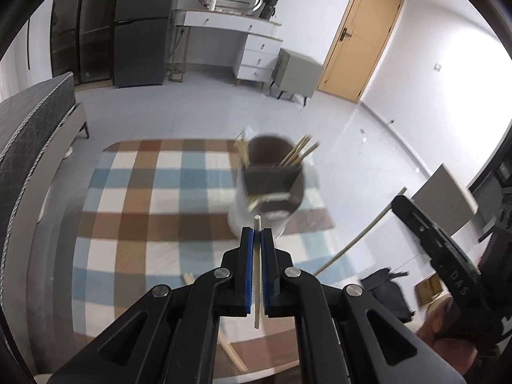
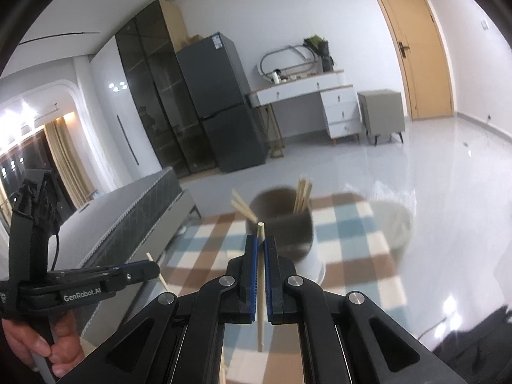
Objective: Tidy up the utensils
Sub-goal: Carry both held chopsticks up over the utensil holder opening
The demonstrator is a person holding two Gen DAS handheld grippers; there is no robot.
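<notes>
Each gripper (image 1: 257, 233) (image 2: 261, 240) pinches a slim, seemingly wooden chopstick (image 1: 256, 275) (image 2: 261, 288).

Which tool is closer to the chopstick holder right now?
Left, narrowly, I think. Left tool hangs just short of the chopstick holder, above its rim; right tool sits slightly farther back, off to its right.

"GenRobot.AI" on left gripper (image 2: 153, 268); "DAS" on right gripper (image 1: 398, 203)

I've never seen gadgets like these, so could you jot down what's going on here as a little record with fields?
Left gripper: shut on a chopstick
Right gripper: shut on a second chopstick
Holder: dark inside, divided, more chopsticks leaning in it
Surface: checked cloth, blue, brown, white
Loose chopstick on cloth: near edge
Room: door, fridge
</notes>
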